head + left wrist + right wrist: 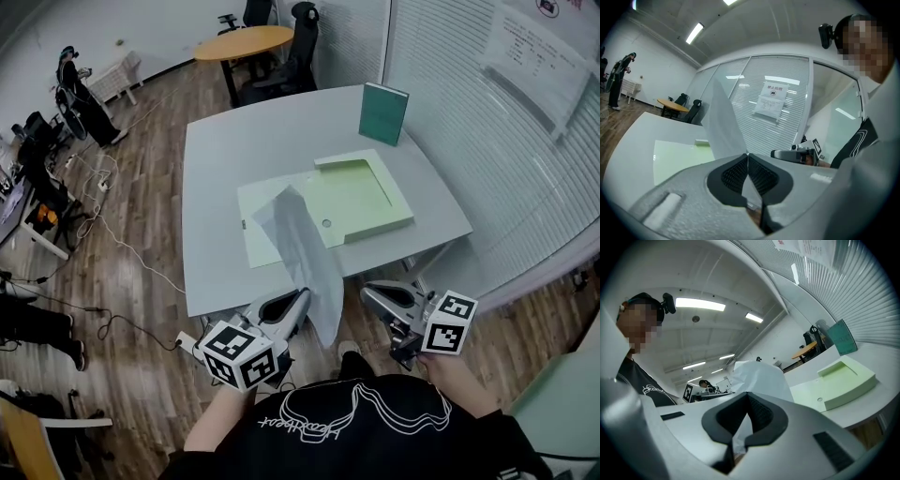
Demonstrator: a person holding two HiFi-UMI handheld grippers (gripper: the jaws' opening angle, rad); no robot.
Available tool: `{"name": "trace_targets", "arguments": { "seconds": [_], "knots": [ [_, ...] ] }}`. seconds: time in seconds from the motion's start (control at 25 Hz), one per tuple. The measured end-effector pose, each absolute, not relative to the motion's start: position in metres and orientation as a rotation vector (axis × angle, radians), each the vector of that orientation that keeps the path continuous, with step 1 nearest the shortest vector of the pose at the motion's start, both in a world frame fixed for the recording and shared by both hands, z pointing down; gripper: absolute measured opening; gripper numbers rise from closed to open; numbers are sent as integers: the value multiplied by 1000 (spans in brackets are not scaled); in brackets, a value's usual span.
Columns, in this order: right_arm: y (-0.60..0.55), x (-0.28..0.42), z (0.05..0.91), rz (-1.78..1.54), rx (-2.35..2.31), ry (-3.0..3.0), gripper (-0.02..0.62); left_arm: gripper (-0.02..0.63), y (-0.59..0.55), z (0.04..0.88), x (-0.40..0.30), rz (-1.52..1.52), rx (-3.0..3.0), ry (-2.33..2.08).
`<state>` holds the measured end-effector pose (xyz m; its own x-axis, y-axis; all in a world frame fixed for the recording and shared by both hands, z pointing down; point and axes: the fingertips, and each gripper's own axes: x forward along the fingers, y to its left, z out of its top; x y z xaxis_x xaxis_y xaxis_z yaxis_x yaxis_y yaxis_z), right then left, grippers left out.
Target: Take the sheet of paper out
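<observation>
The white sheet of paper hangs in the air over the near edge of the grey table, sagging between my two grippers. My left gripper is shut on the sheet's lower left edge. In the left gripper view the sheet rises straight from its closed jaws. My right gripper is close at the sheet's right. In the right gripper view its pads meet at the tip, a white strip lies between them, and the sheet bulges just beyond. An open light-green box file lies on the table behind.
A dark green book stands upright at the table's far side. A glass wall with blinds runs along the right. A wooden table with office chairs is at the back. Cables lie on the floor at left.
</observation>
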<state>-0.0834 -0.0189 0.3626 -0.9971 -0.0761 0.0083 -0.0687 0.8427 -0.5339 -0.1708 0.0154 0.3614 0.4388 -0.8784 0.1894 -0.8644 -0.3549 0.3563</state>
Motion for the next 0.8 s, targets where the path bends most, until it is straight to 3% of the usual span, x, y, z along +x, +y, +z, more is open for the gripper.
{"name": "trace_targets", "arguments": {
  "seconds": [0.8],
  "knots": [
    [45,-34,373,-826,-339,2982,9,14,66,367,-116,-10,2407,-1281]
  ]
}}
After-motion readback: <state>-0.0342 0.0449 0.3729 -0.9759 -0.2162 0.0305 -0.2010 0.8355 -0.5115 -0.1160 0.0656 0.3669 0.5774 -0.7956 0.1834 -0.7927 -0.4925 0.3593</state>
